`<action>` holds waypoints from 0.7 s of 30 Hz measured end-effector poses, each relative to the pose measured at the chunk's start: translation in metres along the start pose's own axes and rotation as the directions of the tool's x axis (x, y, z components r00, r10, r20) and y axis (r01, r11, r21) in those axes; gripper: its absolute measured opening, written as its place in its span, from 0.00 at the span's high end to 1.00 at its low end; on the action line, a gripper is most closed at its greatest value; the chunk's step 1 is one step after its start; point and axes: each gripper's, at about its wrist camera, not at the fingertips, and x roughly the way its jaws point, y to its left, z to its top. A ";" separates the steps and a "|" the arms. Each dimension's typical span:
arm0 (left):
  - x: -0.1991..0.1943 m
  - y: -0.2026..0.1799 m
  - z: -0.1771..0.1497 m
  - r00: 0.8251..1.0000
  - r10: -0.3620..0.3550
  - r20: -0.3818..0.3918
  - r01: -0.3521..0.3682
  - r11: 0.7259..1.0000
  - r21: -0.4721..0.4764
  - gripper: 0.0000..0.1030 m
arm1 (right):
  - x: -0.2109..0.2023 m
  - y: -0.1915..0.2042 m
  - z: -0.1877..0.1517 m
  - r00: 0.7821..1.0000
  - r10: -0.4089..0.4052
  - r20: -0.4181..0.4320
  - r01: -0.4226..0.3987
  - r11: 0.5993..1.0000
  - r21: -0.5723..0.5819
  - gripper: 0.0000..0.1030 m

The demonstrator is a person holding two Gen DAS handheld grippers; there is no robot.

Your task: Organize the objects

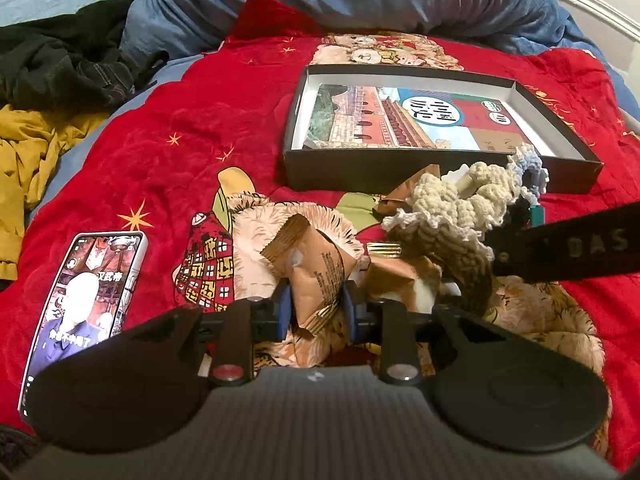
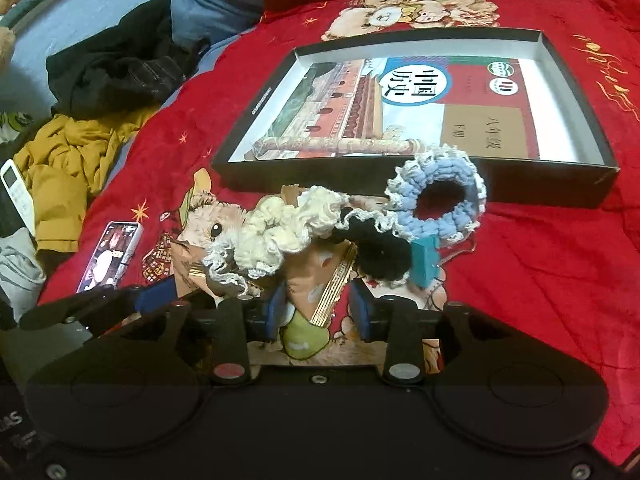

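Observation:
A black shallow box (image 1: 436,168) (image 2: 400,180) lies on the red blanket with a textbook (image 1: 404,120) (image 2: 400,112) inside. In front of it is a pile: brown snack packets, crocheted scrunchies in cream (image 1: 460,200) (image 2: 280,224), black (image 2: 380,248) and blue (image 2: 440,200), and a teal clip (image 2: 426,260). My left gripper (image 1: 316,312) is shut on a brown snack packet (image 1: 316,268). My right gripper (image 2: 320,308) is over another brown packet with a gold edge (image 2: 332,284), which lies between its pads; the jaws stand apart around it.
A phone with a lit screen (image 1: 84,304) (image 2: 112,254) lies on the blanket at the left. Black (image 1: 64,64) and mustard clothes (image 1: 24,152) are heaped at the far left, a blue duvet (image 1: 320,0) behind. The right gripper's arm (image 1: 568,248) crosses the left wrist view.

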 end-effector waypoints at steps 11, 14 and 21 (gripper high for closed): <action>0.002 0.001 0.002 1.000 -0.010 -0.009 0.010 1.000 0.007 0.72 | 0.025 -0.003 0.004 1.000 0.025 0.018 -0.026 0.997 0.067 0.58; 0.003 0.001 0.002 1.000 -0.011 -0.011 0.011 1.000 0.006 0.72 | 0.028 -0.002 0.003 0.999 0.020 0.029 -0.022 0.998 0.062 0.57; 0.006 -0.001 0.003 1.000 0.000 -0.007 0.000 1.000 0.017 0.70 | 0.030 0.001 -0.001 0.998 0.012 0.069 -0.016 0.999 0.049 0.57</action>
